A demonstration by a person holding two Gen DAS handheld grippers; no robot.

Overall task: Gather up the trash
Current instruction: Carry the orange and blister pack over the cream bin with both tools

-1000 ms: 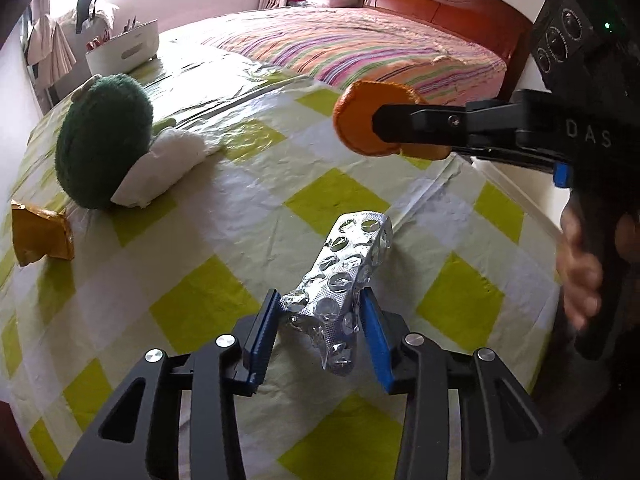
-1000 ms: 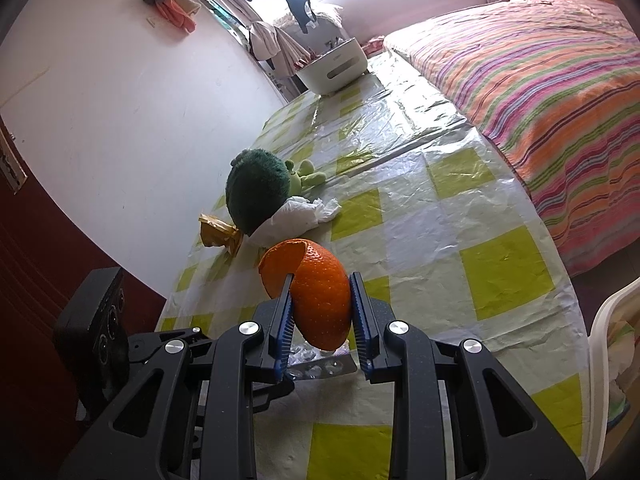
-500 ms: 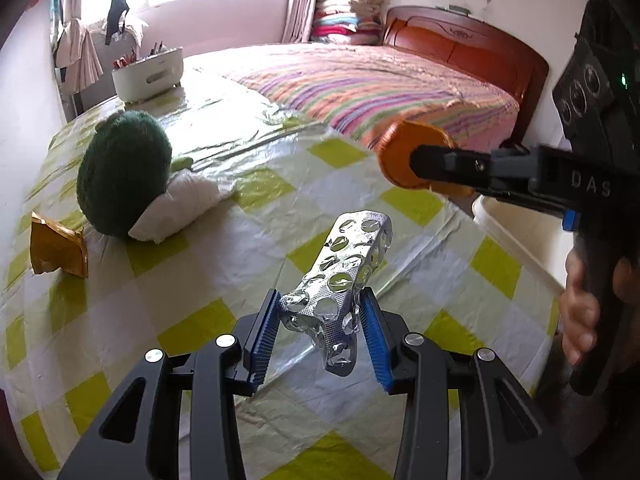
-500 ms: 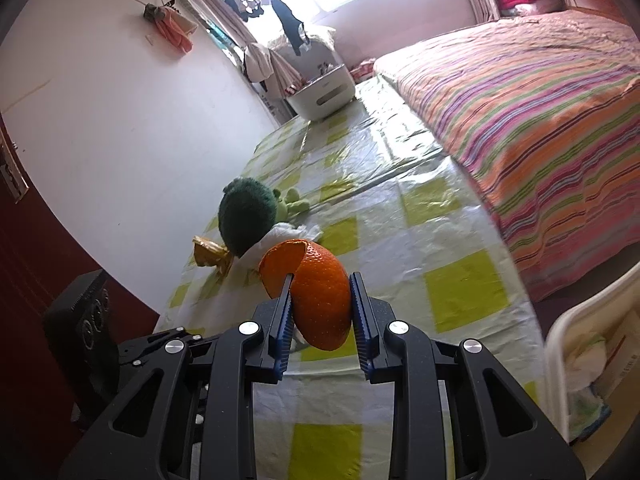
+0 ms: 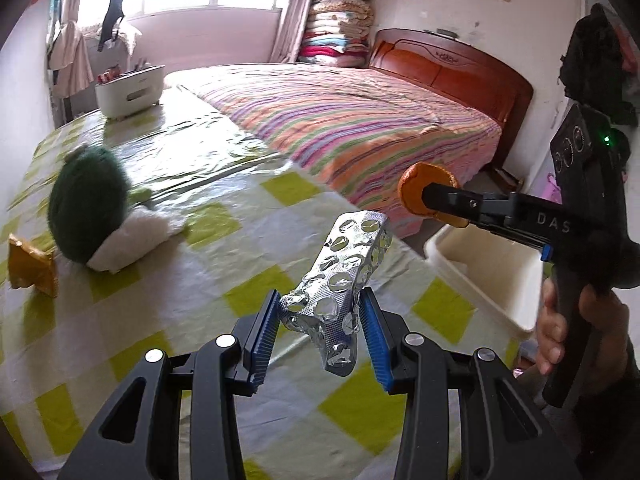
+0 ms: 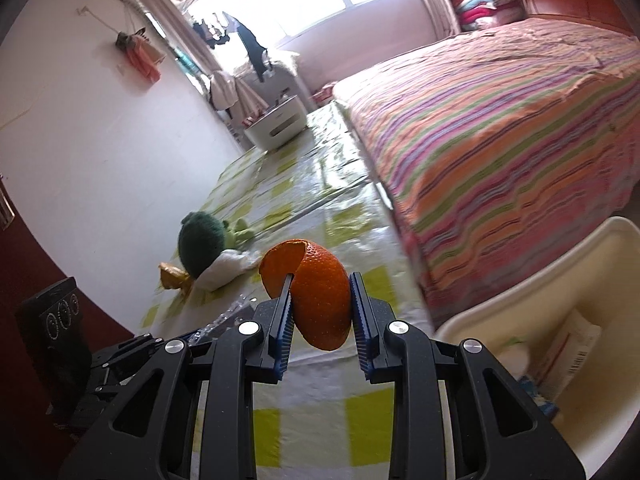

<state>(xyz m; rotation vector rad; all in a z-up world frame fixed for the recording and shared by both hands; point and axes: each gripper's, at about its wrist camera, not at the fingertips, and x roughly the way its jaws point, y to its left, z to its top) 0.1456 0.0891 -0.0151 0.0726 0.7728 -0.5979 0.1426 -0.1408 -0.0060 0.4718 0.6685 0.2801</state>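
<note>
Peel (image 6: 322, 304) and blister pack (image 5: 344, 276) in tongs

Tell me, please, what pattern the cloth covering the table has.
The tablecloth is white with yellow-green checks, clearest in the left wrist view.

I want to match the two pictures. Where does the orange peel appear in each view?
Left wrist view: the orange peel is right of centre, in the upper half, clamped at the tip of the right gripper reaching in from the right.
Right wrist view: the orange peel is at the centre, between the two blue pads in the foreground.
Shared landmark: the green plush toy on the checked tablecloth, left of the peel in both views.
</note>
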